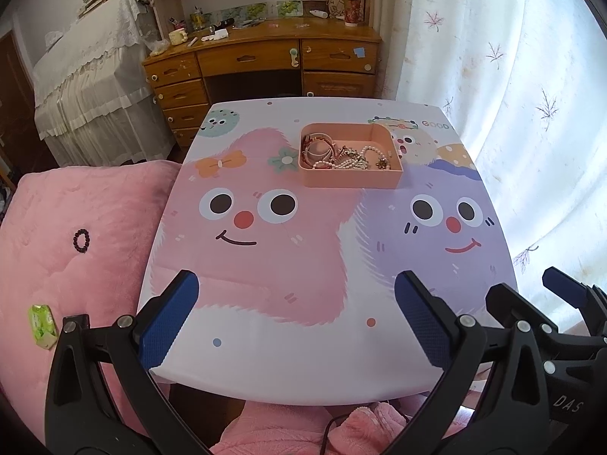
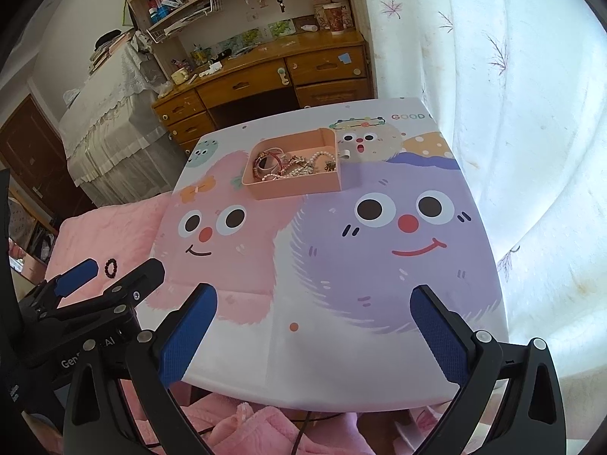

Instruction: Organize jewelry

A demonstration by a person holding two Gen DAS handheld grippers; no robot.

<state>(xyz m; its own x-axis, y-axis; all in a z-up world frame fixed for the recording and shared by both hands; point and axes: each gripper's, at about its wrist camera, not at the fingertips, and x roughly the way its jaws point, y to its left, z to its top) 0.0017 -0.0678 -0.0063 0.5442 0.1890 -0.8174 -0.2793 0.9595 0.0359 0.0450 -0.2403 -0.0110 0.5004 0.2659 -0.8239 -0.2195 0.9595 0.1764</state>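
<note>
Jewelry (image 1: 343,153) heaped in pink tray (image 1: 351,180) at far side of bench (image 1: 303,360); stray bead bracelet (image 1: 81,241) lying apart on pink bed cover (image 1: 57,208). Left tongs (image 1: 296,318) and right tongs (image 2: 315,330) spread wide, gripping nothing. Probably light, slippery, tangle-prone; best pinched across the bead loop.

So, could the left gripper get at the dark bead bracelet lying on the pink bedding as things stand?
Probably yes. The left gripper is open and holds nothing, and the dark bead bracelet lies alone on the pink bedding, left of the table, with nothing over or against it.
</note>
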